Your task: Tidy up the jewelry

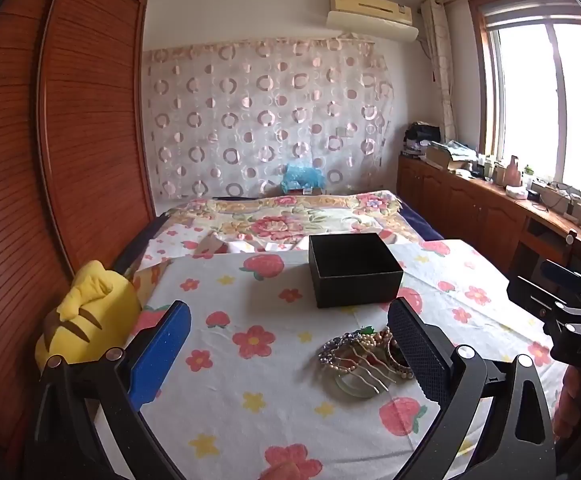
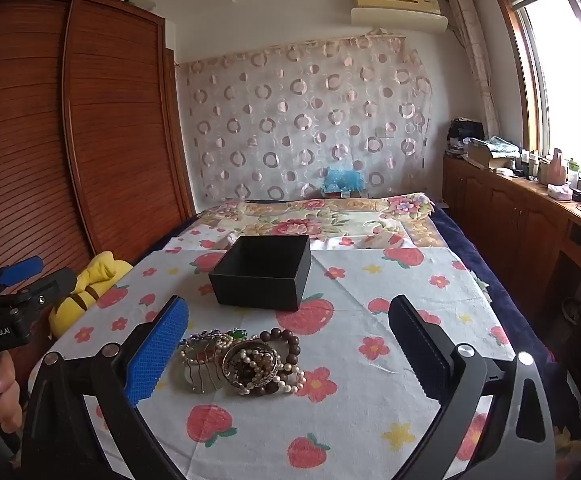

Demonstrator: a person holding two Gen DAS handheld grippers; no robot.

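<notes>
A pile of jewelry [image 2: 242, 360] lies on the strawberry-print cloth [image 2: 370, 400]: pearl strands, a dark bead bracelet, a metal hair comb, a jade bangle. It also shows in the left wrist view [image 1: 366, 360]. An open, empty black box [image 2: 264, 272] stands behind it, also in the left wrist view [image 1: 352, 270]. My left gripper [image 1: 290, 328] is open, above the cloth, with the pile by its right finger. My right gripper [image 2: 288, 328] is open, with the pile between its fingers, nearer the blue one.
A yellow plush toy [image 1: 90, 320] lies at the cloth's left edge by the wooden wardrobe [image 1: 70, 140]. A floral bedspread [image 1: 298, 216] lies beyond the box. A wooden cabinet [image 2: 530, 216] with clutter runs along the right under the window.
</notes>
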